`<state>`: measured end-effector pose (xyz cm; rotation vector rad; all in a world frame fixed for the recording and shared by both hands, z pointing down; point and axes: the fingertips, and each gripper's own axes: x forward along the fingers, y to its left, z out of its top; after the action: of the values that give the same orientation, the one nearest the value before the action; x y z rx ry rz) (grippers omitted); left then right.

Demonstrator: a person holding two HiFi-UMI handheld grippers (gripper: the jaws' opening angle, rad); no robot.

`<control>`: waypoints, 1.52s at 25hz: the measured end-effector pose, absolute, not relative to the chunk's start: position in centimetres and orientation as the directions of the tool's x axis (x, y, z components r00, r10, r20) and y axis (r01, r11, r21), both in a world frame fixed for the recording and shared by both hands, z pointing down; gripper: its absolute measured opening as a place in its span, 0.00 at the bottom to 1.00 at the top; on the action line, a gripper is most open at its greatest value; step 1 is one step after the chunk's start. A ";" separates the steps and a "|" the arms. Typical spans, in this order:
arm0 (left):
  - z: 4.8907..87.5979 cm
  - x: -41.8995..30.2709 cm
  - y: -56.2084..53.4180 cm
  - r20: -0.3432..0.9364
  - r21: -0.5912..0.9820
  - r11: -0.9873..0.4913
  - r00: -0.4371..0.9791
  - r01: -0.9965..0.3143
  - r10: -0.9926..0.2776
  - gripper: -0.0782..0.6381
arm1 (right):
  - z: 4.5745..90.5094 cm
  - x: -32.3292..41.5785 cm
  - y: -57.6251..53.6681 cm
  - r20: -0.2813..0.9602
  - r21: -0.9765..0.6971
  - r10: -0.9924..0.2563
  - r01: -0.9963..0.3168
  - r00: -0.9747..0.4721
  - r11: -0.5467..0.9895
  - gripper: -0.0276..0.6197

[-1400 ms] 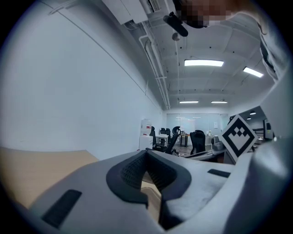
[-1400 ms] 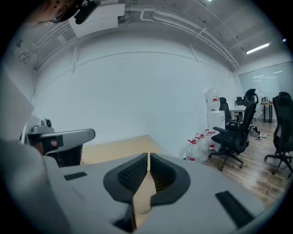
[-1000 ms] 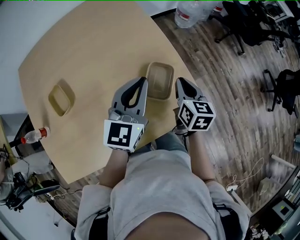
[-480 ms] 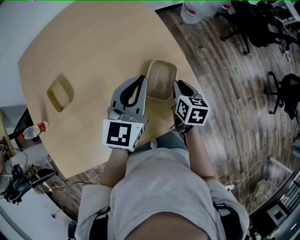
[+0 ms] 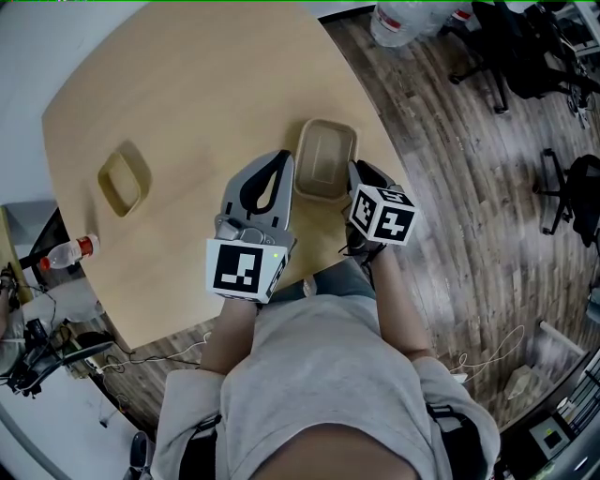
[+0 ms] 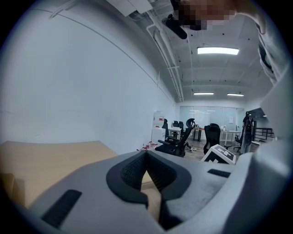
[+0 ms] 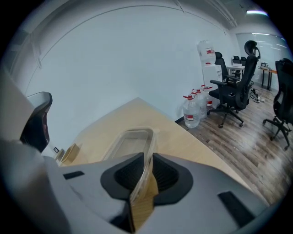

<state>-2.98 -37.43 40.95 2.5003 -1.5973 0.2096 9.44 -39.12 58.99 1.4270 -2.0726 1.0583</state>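
Clear tray: a shallow oblong container that stands upright near the table edge closest to you, between your two grippers; the right gripper view shows its long rim running away from the jaws.
Right gripper: your jaws are closed on the near right rim of the clear tray; in the right gripper view the thin wall stands pinched between the two dark pads.
Left gripper: it lies just beside the tray's left wall; whether it touches the wall cannot be told. In the left gripper view the pads meet at their tips with nothing between them.
Marker cubes: one sits at the rear of each gripper, the left and the right, both close to your body.
Wooden table: a light rounded top that bears both trays.
Second tray: similar in shape, well apart to your left; it also shows low at the left of the right gripper view.
Small bottle: it lies off the table's left edge.
Water jugs: they stand on the plank floor beyond the far table corner.
Office chairs: dark, on the floor to your right.
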 end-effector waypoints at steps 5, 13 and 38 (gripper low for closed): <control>40.8 -2.9 -37.4 0.206 0.058 -0.397 0.400 -0.916 -0.893 0.13 | 59.1 9.5 -39.4 0.708 -0.352 -0.593 -0.920 -0.383 0.173 0.13; 40.5 -2.3 -37.0 0.203 0.043 -0.359 0.360 -0.932 -0.910 0.13 | 58.8 9.7 -39.9 0.710 -0.317 -0.592 -0.924 -0.382 0.215 0.08; 36.9 -4.5 -33.7 0.126 0.006 -0.352 0.350 -0.936 -0.928 0.13 | 51.2 8.9 -38.3 0.560 -0.293 -0.737 -0.922 -0.380 0.252 0.08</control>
<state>-4.45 -33.71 36.91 2.5168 -1.7422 0.1535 8.88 -38.29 51.20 1.5305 -2.2210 0.8494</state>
